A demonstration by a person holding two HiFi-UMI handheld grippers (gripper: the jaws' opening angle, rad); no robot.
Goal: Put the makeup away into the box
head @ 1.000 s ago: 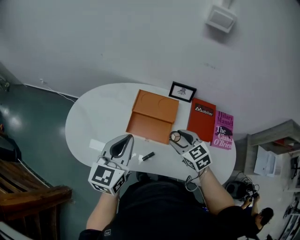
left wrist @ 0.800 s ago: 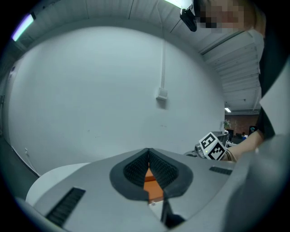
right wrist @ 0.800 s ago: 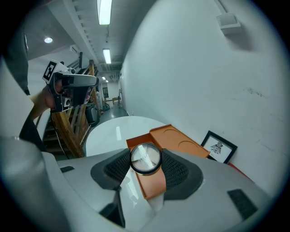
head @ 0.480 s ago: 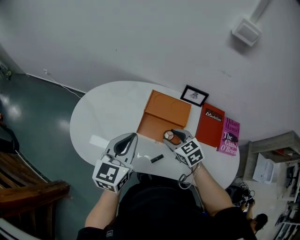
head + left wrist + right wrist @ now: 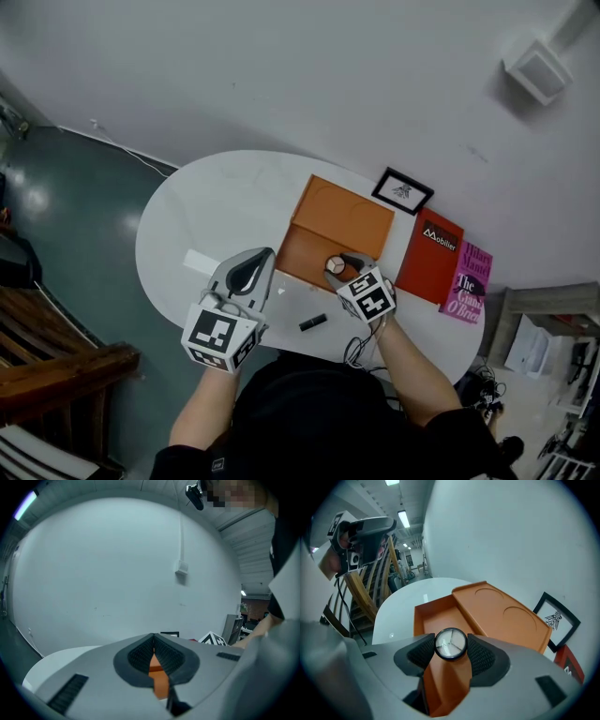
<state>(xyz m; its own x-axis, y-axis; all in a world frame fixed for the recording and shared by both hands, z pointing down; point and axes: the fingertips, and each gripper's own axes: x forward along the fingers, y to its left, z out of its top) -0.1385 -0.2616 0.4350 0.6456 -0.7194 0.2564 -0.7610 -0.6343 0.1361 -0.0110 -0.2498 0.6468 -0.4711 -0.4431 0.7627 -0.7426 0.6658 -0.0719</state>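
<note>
The right gripper [image 5: 343, 265] grips one round compact [image 5: 451, 644] above the one open orange box [image 5: 302, 248] at the desk's [image 5: 206, 211] middle. The left gripper [image 5: 253, 270], jaws together and empty, hangs by the near edge, near one black tube [image 5: 313, 322]. Two books [image 5: 430, 255] lie at the right end.

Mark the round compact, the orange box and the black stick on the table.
round compact [image 5: 451, 644]: right gripper view, centre of its glass face.
orange box [image 5: 433, 615]: right gripper view, bare floor of the open tray.
black stick [image 5: 313, 322]: head view, middle of its body.
</note>
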